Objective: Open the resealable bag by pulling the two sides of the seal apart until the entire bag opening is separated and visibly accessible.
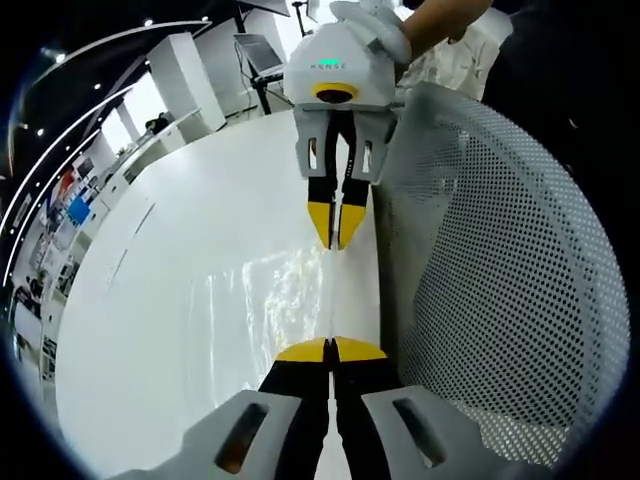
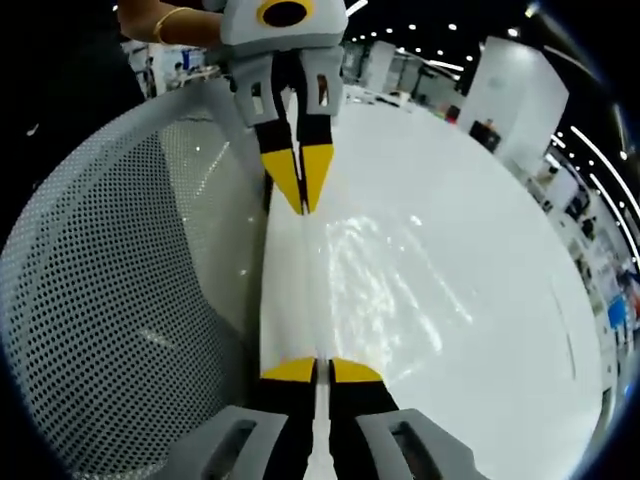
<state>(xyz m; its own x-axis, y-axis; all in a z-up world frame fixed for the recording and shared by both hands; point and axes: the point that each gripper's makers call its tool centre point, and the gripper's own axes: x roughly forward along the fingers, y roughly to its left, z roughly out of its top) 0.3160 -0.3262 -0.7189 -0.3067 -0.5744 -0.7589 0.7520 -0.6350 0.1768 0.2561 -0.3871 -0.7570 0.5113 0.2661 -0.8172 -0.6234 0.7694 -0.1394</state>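
Note:
A clear resealable bag (image 1: 285,290) hangs stretched over the white table, showing mostly as glints. Its top edge runs as a thin line between the two grippers, which face each other. In the left gripper view my left gripper (image 1: 330,349) is shut on the near end of that edge, and the right gripper (image 1: 337,238) pinches the far end. The right gripper view has the bag (image 2: 375,265) reaching from my right gripper (image 2: 313,369), shut on it, up to the left gripper (image 2: 303,205), also shut on it. The seal looks closed along its length.
A grey perforated mesh chair back (image 1: 500,260) (image 2: 120,270) stands right beside the bag and both grippers. The white table (image 1: 170,300) (image 2: 490,330) spreads wide on the other side. A person's hand (image 1: 440,20) holds the far gripper. Shelves and room lights lie beyond.

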